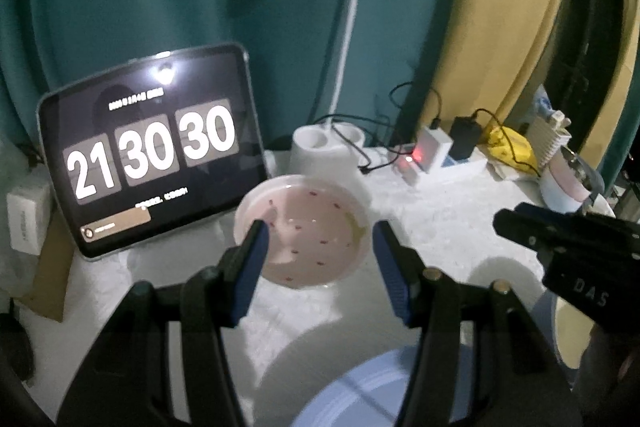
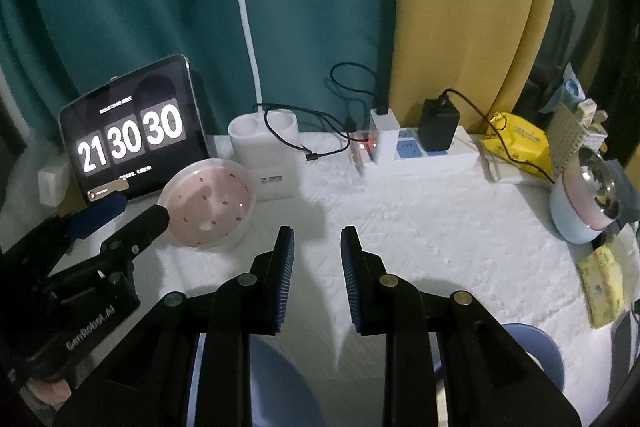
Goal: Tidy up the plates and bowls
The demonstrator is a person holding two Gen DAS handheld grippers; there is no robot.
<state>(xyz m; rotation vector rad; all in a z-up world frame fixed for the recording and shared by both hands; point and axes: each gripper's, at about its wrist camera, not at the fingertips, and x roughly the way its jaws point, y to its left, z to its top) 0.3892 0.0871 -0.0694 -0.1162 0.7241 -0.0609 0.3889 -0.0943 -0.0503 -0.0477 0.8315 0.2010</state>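
A pink plate [image 1: 316, 227] with small red marks lies on the white cloth in front of the tablet, also seen as the pink plate [image 2: 212, 203] in the right wrist view. My left gripper [image 1: 320, 239] is open just short of it, its fingers on either side of the near rim, not touching. In the right wrist view the left gripper [image 2: 138, 211] ends at the plate's left edge. My right gripper [image 2: 318, 239] hovers over bare cloth, its jaws narrowly apart with nothing between them. A blue plate [image 1: 380, 387] lies below both grippers, and a blue bowl [image 2: 532, 347] sits near right.
A tablet [image 1: 152, 155] showing a clock leans at the back left. A white lamp base [image 2: 264, 151], a power strip [image 2: 416, 147] with cables and a yellow packet [image 2: 516, 143] line the back. A pale bowl holding a metal bowl [image 2: 584, 203] stands at the right edge.
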